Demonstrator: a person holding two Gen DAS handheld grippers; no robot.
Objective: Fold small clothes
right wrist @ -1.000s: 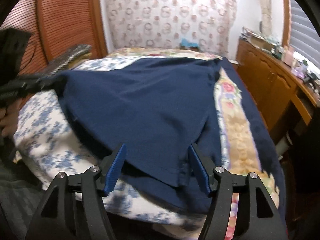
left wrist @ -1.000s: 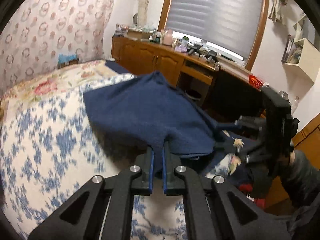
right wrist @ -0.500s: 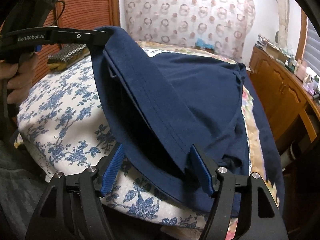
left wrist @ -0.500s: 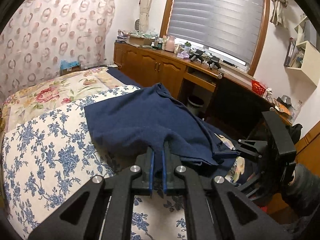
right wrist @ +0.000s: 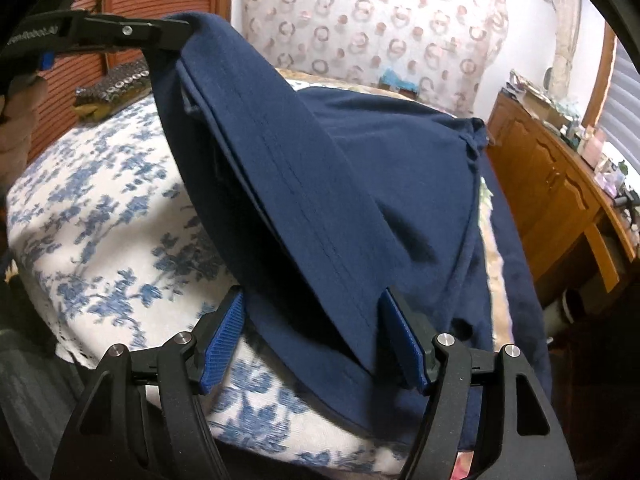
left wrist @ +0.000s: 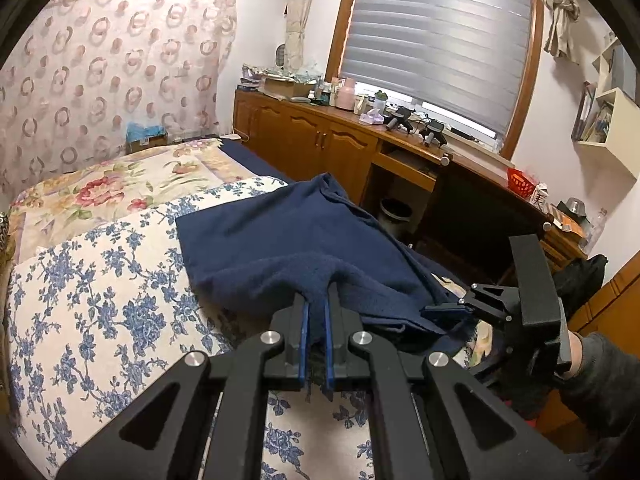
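Our left gripper [left wrist: 316, 332] jaws clamp the navy knit garment's [right wrist: 360, 184] raised corner, its hem running slantwise down between our right gripper's [right wrist: 316, 336] parted jaws.

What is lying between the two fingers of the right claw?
In the right wrist view, the hem of the navy garment runs between the open right claw fingers, not pinched; the left claw lifts one corner.

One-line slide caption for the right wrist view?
Open right hand-held gripper straddles navy garment hem, lifted by left hand-held gripper.
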